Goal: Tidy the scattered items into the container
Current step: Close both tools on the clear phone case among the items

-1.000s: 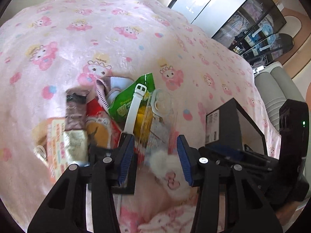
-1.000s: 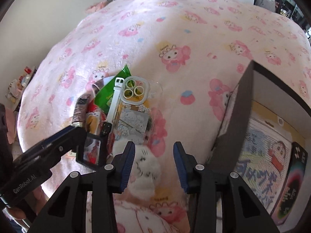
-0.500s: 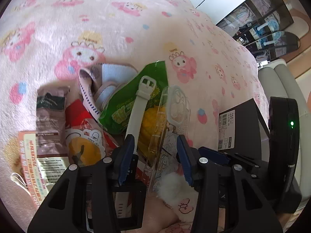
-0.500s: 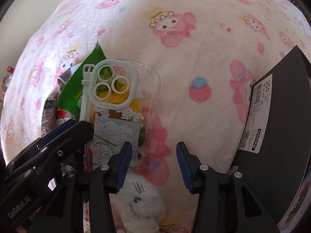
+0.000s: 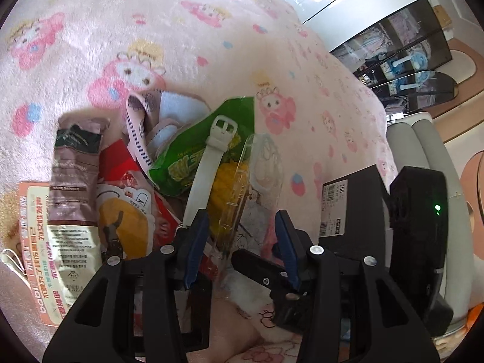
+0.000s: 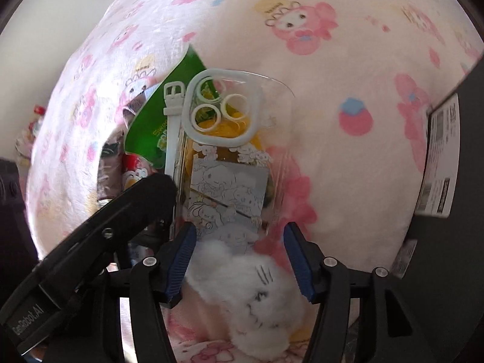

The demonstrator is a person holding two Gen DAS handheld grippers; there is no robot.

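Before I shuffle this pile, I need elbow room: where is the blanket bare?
Bare blanket lies between the clear phone case and the black box, and beyond the green packet. Crowded: packets left of the white strap.

Count, on the pink blanket (image 5: 187,39):

One clear phone case (image 6: 239,139), centre of the right wrist view, with three rings in its camera frame.
One white watch strap (image 5: 208,163), centre of the left wrist view.
One green snack bag (image 5: 184,163), under the strap.
One red packet (image 5: 127,193), lower left.
One brown sachet (image 5: 72,175), far left.
One orange-edged packet (image 5: 33,242), left edge.
One patterned cloth item (image 5: 157,118), possibly more; folds blur the count.
One white plush toy (image 6: 254,290), bottom centre.
One black box (image 5: 354,211), right side.
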